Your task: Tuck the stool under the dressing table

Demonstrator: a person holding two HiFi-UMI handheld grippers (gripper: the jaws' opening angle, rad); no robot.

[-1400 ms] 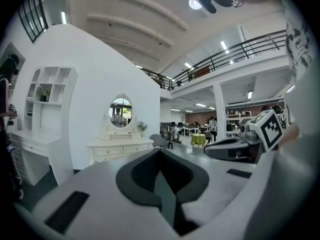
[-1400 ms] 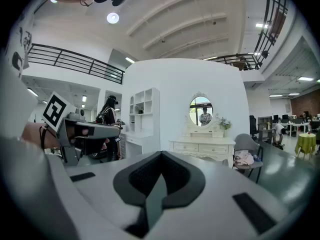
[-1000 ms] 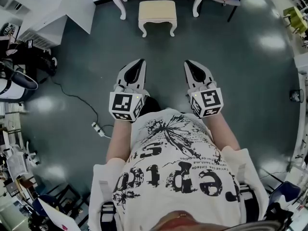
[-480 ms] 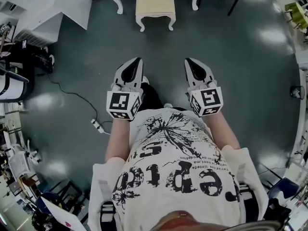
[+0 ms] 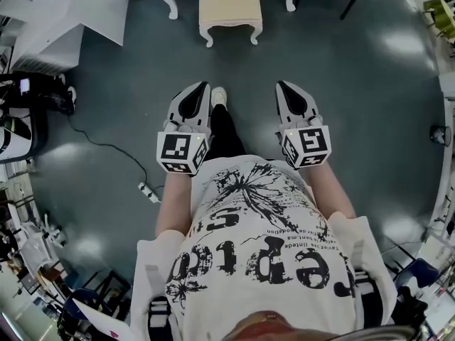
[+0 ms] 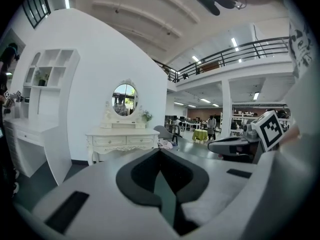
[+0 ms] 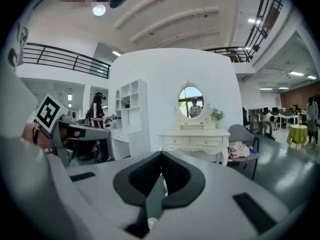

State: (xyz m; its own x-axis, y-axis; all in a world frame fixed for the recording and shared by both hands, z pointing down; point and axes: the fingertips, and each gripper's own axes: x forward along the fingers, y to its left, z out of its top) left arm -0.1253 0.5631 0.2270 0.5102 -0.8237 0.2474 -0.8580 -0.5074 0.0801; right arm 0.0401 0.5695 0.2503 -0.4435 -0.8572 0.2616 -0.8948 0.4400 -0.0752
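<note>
Newly forward, a shoe (image 5: 218, 96) shows between left gripper (image 5: 200, 86) and right gripper (image 5: 282, 86); both jaws are closed on nothing, the cream stool (image 5: 229, 9) well ahead.

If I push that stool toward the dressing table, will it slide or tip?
Probably slides: the stool stands on slim legs on a glossy floor. Pushed high, it might tip. Likely fairly light: small, open frame.
</note>
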